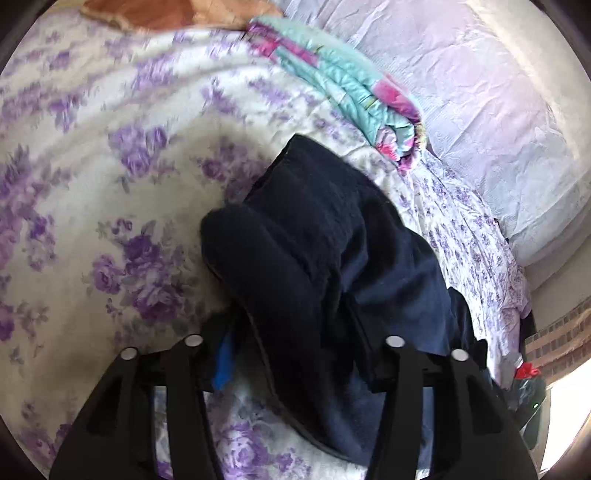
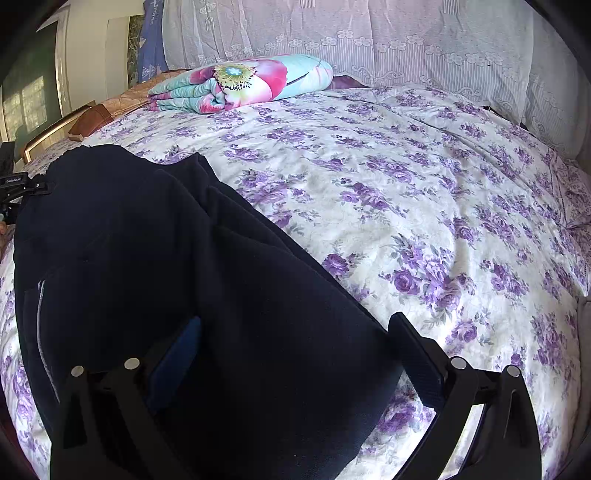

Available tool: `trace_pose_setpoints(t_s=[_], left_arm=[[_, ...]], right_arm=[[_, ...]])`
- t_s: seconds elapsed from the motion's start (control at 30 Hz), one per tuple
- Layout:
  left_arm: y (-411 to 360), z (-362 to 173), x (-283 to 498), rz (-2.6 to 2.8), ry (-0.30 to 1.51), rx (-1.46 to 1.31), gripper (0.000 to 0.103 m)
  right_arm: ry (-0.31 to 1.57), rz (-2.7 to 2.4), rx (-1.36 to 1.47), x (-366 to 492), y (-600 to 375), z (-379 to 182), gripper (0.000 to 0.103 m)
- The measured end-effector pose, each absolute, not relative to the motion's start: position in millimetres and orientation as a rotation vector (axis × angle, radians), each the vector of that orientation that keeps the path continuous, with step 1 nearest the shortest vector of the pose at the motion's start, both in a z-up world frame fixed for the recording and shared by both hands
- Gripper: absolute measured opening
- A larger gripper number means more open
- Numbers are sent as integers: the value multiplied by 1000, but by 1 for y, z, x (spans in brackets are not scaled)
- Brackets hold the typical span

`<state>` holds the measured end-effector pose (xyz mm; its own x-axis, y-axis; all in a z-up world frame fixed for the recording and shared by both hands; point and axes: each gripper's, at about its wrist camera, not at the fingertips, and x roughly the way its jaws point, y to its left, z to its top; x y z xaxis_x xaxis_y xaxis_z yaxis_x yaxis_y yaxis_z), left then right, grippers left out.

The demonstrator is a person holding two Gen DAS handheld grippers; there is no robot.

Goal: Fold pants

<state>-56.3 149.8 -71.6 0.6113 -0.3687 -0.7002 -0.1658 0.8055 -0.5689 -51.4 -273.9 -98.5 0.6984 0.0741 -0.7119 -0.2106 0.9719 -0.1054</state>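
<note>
Dark navy pants (image 1: 317, 236) lie bunched on a bed with a purple-flowered sheet (image 1: 110, 177). In the left wrist view my left gripper (image 1: 295, 354) has its jaws wide apart, with the pants' fabric draped between and over them; a blue pad (image 1: 223, 363) shows on the left finger. In the right wrist view the pants (image 2: 177, 266) fill the lower left. My right gripper (image 2: 295, 347) also stands wide, fabric lying between its fingers (image 2: 417, 354). The other gripper's black body shows at the far left edge (image 2: 22, 184).
A folded teal-and-pink quilt (image 2: 243, 81) lies at the head of the bed, also in the left wrist view (image 1: 343, 92). Lilac lace pillows (image 2: 369, 40) line the headboard. An orange-brown blanket (image 1: 147, 11) is beside the quilt. Flowered sheet (image 2: 424, 206) spreads to the right.
</note>
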Motion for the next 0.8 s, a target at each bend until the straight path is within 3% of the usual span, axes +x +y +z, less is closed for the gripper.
trace_pose_setpoints(t_s=[0.13,0.2,0.23,0.37,0.47,0.8], left_arm=[[144,-70,-49,-171,917,-652,75],[139,-70,-47,-155,910,-643,77],[136,-69,-48,-142,905,-623,75],[140,-70,-57,-120,888,-632,38],[143,-70,-60,-148,881,-664,24],[58,25,-93,-82,681,-246,18]], right_arm=[[782,159,-186,-51,-273,-99,100],[783,161,-184,-51,-274,-99,100],[783,160,-184,-51,-274,-99,100],[783,161,-183,-51,-274,-99,100],[783,161,-184,-51,-274,-99,100],[784,166,-176,-53,-273,-99,100]])
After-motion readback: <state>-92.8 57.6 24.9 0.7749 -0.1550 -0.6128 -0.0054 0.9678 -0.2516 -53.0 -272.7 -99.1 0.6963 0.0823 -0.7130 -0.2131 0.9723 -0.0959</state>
